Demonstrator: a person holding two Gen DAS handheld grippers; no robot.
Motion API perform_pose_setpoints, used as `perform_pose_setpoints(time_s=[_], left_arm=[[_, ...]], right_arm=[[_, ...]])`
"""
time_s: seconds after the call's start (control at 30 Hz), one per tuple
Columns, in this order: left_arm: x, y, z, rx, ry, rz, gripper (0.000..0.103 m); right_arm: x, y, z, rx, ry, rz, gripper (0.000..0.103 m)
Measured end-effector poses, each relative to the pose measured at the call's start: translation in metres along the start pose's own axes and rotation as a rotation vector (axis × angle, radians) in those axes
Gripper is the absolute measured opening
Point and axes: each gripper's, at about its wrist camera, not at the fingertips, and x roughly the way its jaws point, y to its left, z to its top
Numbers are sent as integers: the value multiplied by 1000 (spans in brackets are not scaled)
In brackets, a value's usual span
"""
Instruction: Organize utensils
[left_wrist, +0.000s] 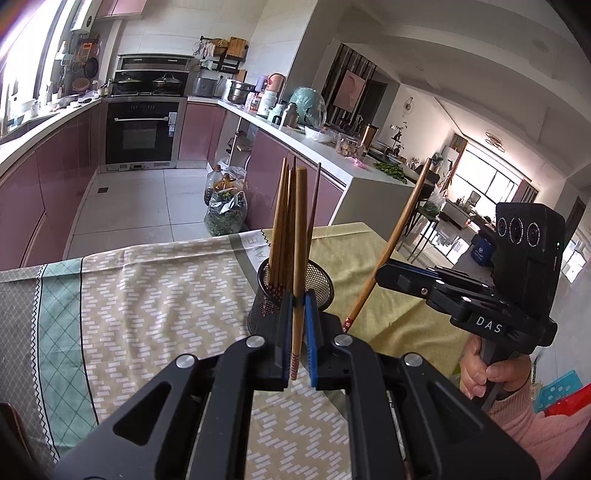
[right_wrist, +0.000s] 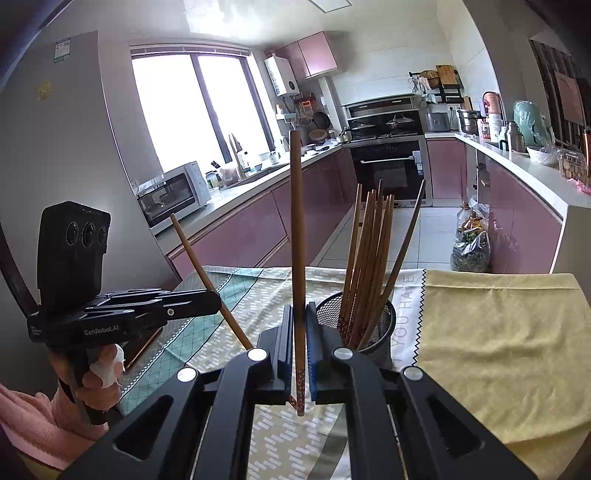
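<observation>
1. Nearest the left wrist camera, the left gripper (left_wrist: 298, 314) had its jaws pinching one wooden chopstick (left_wrist: 299, 258) close to its patterned lower end, so the plain shaft stood nearly upright and could, by my reading, be dropped tip-first into a cup.
2. Nearest the right wrist camera, the right gripper (right_wrist: 298, 332) likewise had its jaws pressed onto a second chopstick (right_wrist: 296, 240), also gripped low and held upright; its decorated tip hung just below the pads, clear of the cloth.
3. Just beyond both grippers stood the black mesh holder (left_wrist: 317, 280), upright on the table, with a bundle of chopsticks (left_wrist: 282, 229) leaning inside it. It appeared to be the collecting place, so the two held sticks were likely the next to join it.
4. Under it lay a patterned tablecloth (left_wrist: 147, 288) and a yellow towel (right_wrist: 498, 350), apparently protecting the table.
5. Farther off, the kitchen floor (left_wrist: 147, 206) held a bag of greens (left_wrist: 225, 214) beside pink cabinets.
</observation>
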Motion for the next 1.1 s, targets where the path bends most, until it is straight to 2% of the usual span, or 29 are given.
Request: perform_pose_setpoints(time_s=[0.73, 1.1], left_arm=[[-14, -24, 58, 82, -110, 2, 7], [5, -32, 63, 108, -86, 53, 7]], right_arm=[[-13, -5, 46, -37, -97, -16, 6], [5, -12, 50, -34, -87, -38, 6]])
